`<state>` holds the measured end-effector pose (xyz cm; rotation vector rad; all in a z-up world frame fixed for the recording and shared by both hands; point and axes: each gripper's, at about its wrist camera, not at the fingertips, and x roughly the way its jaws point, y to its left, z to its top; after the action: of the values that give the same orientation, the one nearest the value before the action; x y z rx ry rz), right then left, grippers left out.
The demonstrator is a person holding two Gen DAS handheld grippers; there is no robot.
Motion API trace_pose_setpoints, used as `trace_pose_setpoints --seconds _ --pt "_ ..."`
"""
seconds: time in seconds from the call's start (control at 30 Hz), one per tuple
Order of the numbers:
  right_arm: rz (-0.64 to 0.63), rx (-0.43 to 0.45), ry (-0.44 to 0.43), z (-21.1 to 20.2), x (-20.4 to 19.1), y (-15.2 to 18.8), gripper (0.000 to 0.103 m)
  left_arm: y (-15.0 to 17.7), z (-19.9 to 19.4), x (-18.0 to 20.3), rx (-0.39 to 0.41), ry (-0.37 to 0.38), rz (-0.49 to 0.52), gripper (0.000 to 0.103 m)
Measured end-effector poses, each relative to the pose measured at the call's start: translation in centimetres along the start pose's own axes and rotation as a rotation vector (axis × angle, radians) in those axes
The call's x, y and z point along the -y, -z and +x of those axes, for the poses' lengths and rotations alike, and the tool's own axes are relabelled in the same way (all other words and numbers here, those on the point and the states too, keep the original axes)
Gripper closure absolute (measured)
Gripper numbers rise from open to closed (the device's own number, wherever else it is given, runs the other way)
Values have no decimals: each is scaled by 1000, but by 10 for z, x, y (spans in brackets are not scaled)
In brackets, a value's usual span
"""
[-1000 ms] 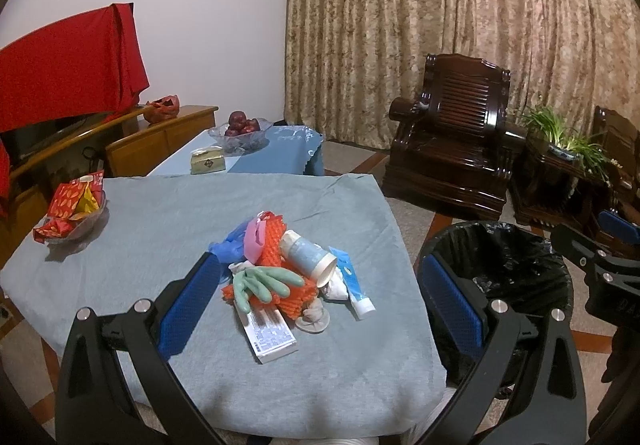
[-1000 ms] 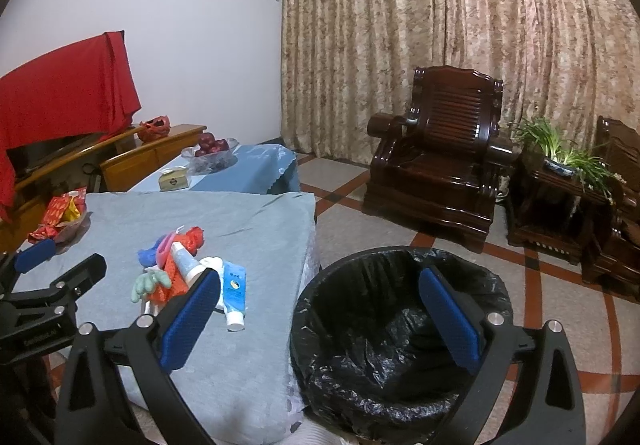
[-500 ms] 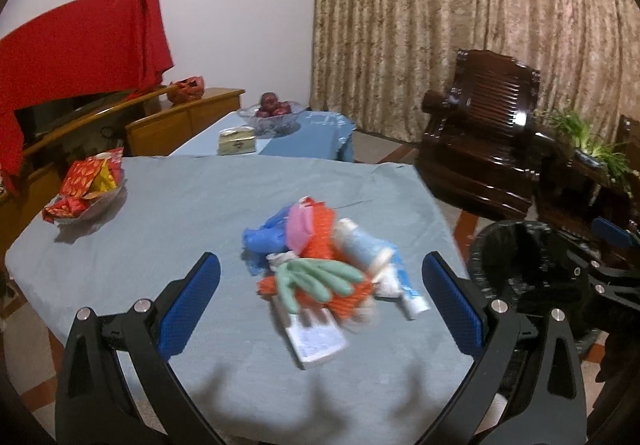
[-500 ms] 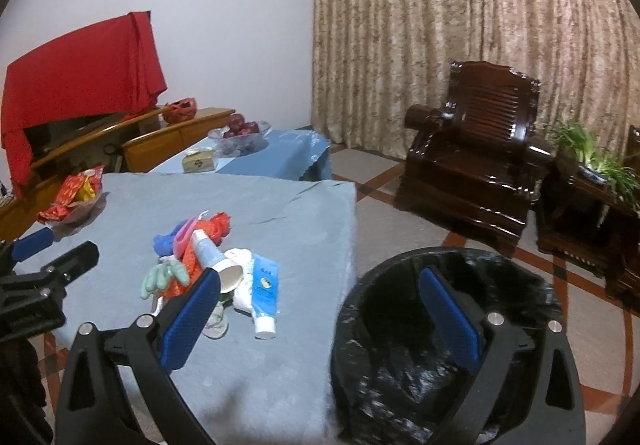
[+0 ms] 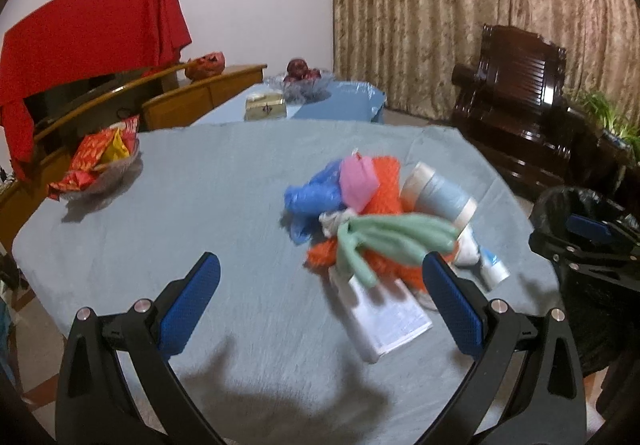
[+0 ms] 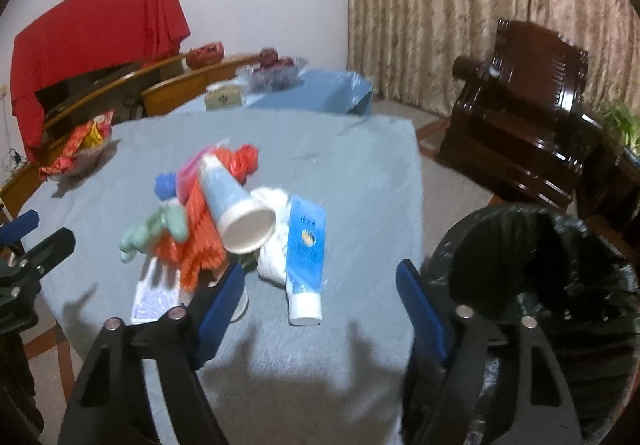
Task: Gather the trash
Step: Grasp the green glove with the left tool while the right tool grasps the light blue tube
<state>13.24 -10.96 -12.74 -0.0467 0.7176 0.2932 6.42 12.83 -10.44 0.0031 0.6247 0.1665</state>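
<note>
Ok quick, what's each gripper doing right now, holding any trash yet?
Left gripper: open, holding nothing.
Right gripper: jaws closing, nothing between them yet, holding nothing.

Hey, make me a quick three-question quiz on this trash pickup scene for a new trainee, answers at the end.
1. True or false: the paper cup lies on its side atop the trash pile.
2. Which item lies nearest the black-lined trash bin? A. green glove B. blue tube C. snack bowl
3. Fill in: the right claw holds ____.

Key: 1 true; 2 B; 3 nothing, its jaws are closing with only the tablecloth beyond them.
</note>
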Motion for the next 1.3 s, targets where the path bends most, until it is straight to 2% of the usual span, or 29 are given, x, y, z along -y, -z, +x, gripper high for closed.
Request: trace_pose_setpoints --seconds 0.27,0.5,0.67,0.77,1.03,1.17,1.3 --pt "1 -33 13 22 4 -1 34 6 27 3 -38 30 6 6" --pt "-14 5 -42 22 -5 -25 34 -2 40 12 -38 58 22 19" --pt "-59 22 -98 25 -26 -35 34 -4 43 6 -33 31 31 19" --pt "-83 22 -103 31 -35 -39 34 -5 44 -3 -35 32 12 19" --pt "-122 -33 -132 67 -52 -47 34 -3 43 -11 -47 53 9 18" --pt "-123 -65 -179 74 -55 -43 48 -3 44 -10 -49 69 5 18" --pt "-118 -56 -212 67 -55 -42 52 -5 43 -7 -47 86 8 17"
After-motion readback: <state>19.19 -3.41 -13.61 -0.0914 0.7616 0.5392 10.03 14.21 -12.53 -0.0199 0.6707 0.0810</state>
